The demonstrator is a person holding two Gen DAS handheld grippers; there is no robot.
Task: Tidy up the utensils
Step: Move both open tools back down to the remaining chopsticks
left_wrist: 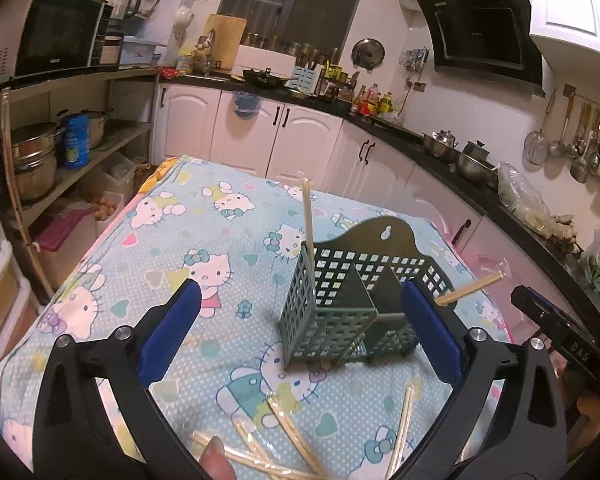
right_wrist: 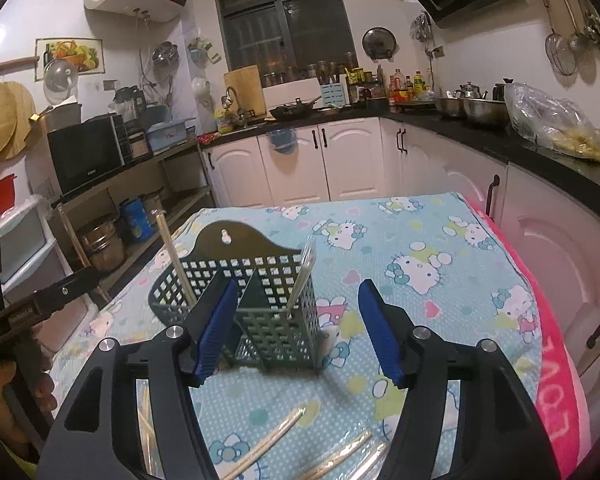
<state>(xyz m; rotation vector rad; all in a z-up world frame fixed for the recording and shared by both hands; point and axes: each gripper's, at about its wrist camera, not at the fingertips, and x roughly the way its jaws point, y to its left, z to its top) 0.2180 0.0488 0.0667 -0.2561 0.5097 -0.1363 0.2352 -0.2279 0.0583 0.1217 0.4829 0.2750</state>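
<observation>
A dark green perforated utensil holder (left_wrist: 340, 304) (right_wrist: 268, 304) with two compartments stands on the Hello Kitty tablecloth (left_wrist: 204, 232) (right_wrist: 420, 248). One wrapped pair of chopsticks (left_wrist: 308, 232) (right_wrist: 176, 260) stands in one compartment, another (left_wrist: 470, 288) (right_wrist: 302, 276) leans in the other. Several more wrapped chopsticks (left_wrist: 288, 436) (right_wrist: 268, 444) lie on the cloth near me. My left gripper (left_wrist: 300, 320) is open and empty, just in front of the holder. My right gripper (right_wrist: 296, 320) is open and empty, its fingers on either side of the holder's near compartment.
Kitchen counter (left_wrist: 440, 140) with pots and bottles runs behind and to the right of the table. Shelves (left_wrist: 80, 160) with pots and a microwave stand on the left. The table's edge with a pink towel (right_wrist: 556, 360) is at the right.
</observation>
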